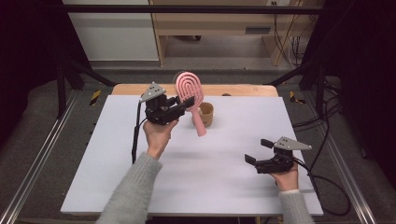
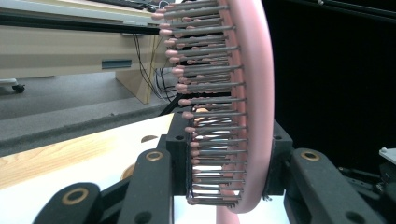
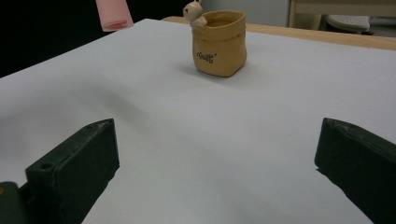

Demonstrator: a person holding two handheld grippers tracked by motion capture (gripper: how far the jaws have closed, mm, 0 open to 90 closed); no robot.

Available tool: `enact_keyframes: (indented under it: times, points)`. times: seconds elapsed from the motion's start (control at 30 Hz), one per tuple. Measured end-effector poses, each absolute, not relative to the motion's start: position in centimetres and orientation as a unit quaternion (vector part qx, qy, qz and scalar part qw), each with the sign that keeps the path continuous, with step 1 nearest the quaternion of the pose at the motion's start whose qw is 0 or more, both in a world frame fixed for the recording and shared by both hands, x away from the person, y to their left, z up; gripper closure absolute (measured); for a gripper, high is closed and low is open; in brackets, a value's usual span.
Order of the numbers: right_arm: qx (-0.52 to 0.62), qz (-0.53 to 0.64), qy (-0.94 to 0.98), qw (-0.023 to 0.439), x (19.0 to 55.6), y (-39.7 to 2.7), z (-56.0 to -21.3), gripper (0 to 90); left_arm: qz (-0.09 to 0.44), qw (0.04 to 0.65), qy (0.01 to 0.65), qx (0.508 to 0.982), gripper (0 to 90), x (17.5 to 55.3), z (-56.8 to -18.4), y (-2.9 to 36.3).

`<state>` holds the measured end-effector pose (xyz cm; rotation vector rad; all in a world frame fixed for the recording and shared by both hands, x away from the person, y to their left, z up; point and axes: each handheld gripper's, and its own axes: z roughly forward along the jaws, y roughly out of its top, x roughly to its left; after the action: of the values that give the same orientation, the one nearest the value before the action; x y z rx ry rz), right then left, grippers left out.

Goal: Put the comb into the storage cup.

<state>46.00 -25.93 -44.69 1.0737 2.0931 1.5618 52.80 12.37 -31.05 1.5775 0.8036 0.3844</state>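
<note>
A pink hairbrush [image 1: 191, 95] is held up off the table, head up and handle slanting down to the right, with my left gripper [image 1: 180, 103] shut on its head. In the left gripper view the brush [image 2: 243, 107] stands edge-on between the jaws, bristles pointing left. Just behind the handle stands a small tan sack-shaped pot [image 1: 206, 114] with a little animal figure on its rim [image 3: 219, 42]. My right gripper [image 1: 258, 151] rests low at the table's right front, open with nothing between its fingers. The handle's tip [image 3: 113, 16] hangs at the top left of the right gripper view.
A white sheet [image 1: 196, 186] covers most of the wooden table [image 1: 243, 90]. Black frame posts stand at both sides, and cables lie on the floor at the right. A cable trails from each gripper.
</note>
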Motion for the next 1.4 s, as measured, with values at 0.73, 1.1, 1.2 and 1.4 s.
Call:
enact_keyframes:
  times: [0.73, 1.1, 1.2, 1.4]
  points:
    - [0.375, 0.545, 0.733, 0.157, 46.0, -26.0, -44.7, 0.1, 0.179, 0.608, 0.356, 0.686, 63.7, 55.8, -29.9, 10.6]
    - [0.376, 0.546, 0.732, 0.157, 46.0, -26.0, -44.7, 0.1, 0.186, 0.604, 0.367, 0.683, 63.6, 57.5, -30.1, 10.1]
    - [0.376, 0.546, 0.732, 0.157, 46.0, -26.0, -44.7, 0.1, 0.185, 0.605, 0.37, 0.681, 63.6, 57.9, -30.2, 10.1]
    - [0.376, 0.546, 0.732, 0.156, 46.0, -26.0, -44.7, 0.1, 0.188, 0.606, 0.375, 0.676, 63.5, 58.8, -30.5, 10.0]
